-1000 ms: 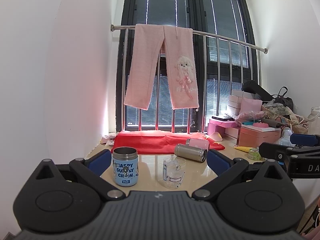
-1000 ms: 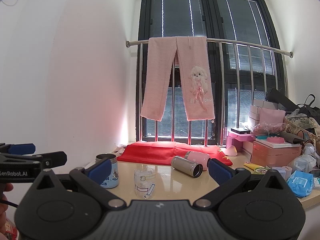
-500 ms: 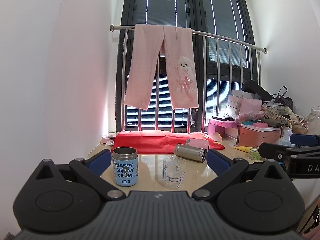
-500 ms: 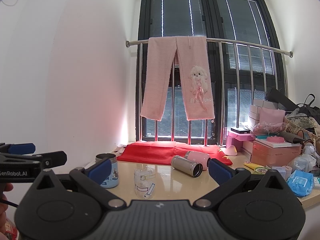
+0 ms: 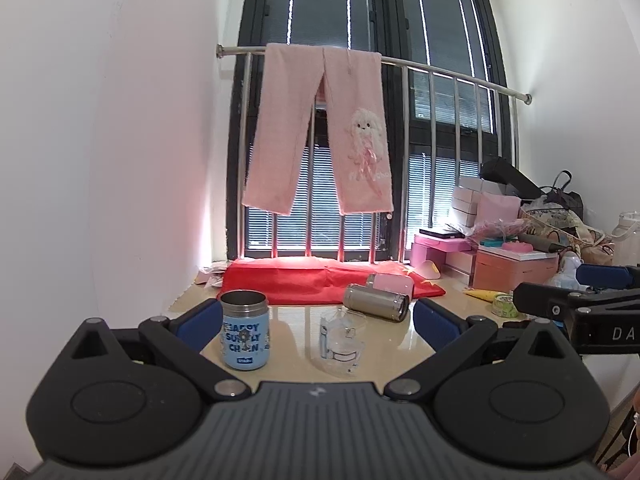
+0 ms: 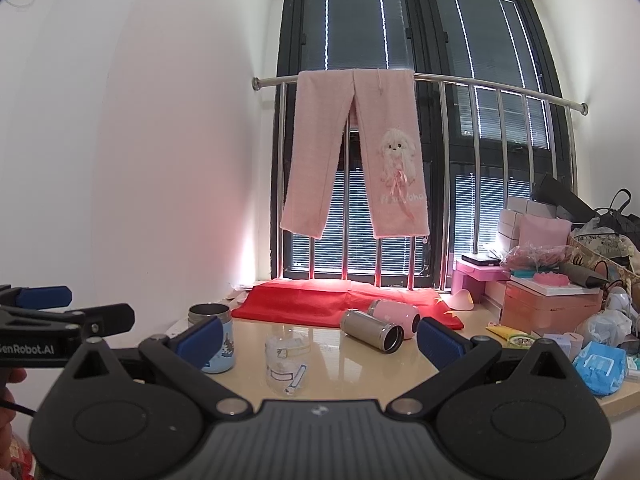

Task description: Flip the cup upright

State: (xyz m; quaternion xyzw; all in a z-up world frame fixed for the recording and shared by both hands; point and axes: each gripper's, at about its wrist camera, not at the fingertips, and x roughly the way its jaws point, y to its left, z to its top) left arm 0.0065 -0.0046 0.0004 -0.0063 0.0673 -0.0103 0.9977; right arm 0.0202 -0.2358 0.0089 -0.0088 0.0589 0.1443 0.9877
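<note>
A steel cup [image 5: 376, 303] lies on its side on the beige table [image 5: 292, 320], mouth toward the right; it also shows in the right wrist view [image 6: 371, 329]. A pink cup [image 6: 395, 314] lies on its side just behind it. A clear glass cup [image 5: 341, 338] stands in front, and a blue printed cup [image 5: 245, 335] stands upright at the left. My left gripper [image 5: 318, 318] is open and empty, short of the cups. My right gripper [image 6: 318, 338] is open and empty, also short of them.
A red cloth [image 5: 316, 280] lies at the table's back under the railing, where pink trousers [image 5: 320, 136] hang. Boxes, bags and clutter [image 6: 560, 280] fill the right side. A white wall runs along the left.
</note>
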